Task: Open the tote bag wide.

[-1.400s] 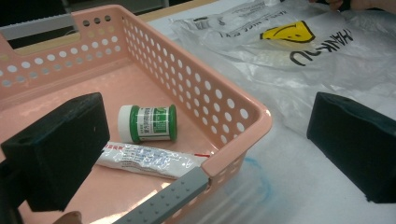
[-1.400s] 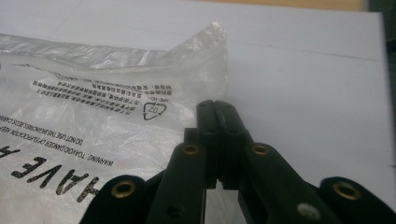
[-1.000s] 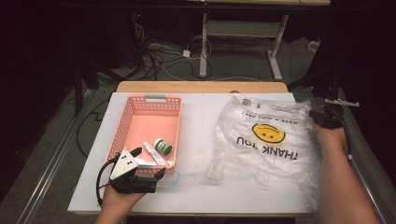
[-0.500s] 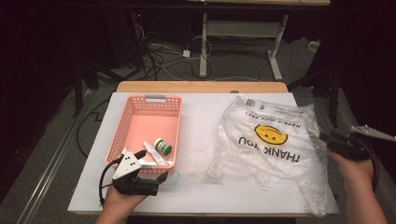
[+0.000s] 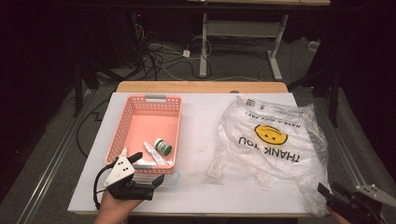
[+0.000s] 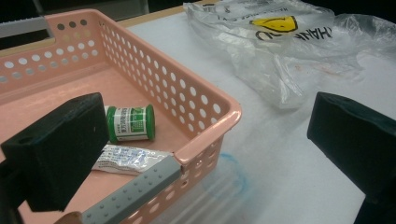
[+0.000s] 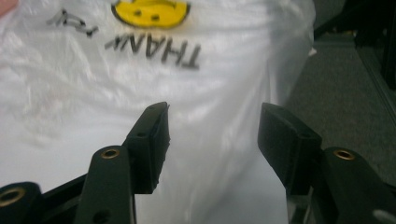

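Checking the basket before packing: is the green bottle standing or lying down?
Lying on its side: the green bottle rests lengthwise on the pink basket floor beside a foil packet.

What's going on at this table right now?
A person works with a gripper in each hand. The left gripper sits at the near right corner of a pink basket, jaws open astride the rim. Inside the basket lie a small green-capped bottle and a white tube. The right gripper is at the near right edge of the table by a clear plastic bag with a smiley face; its jaws have just been opening and grip nothing.
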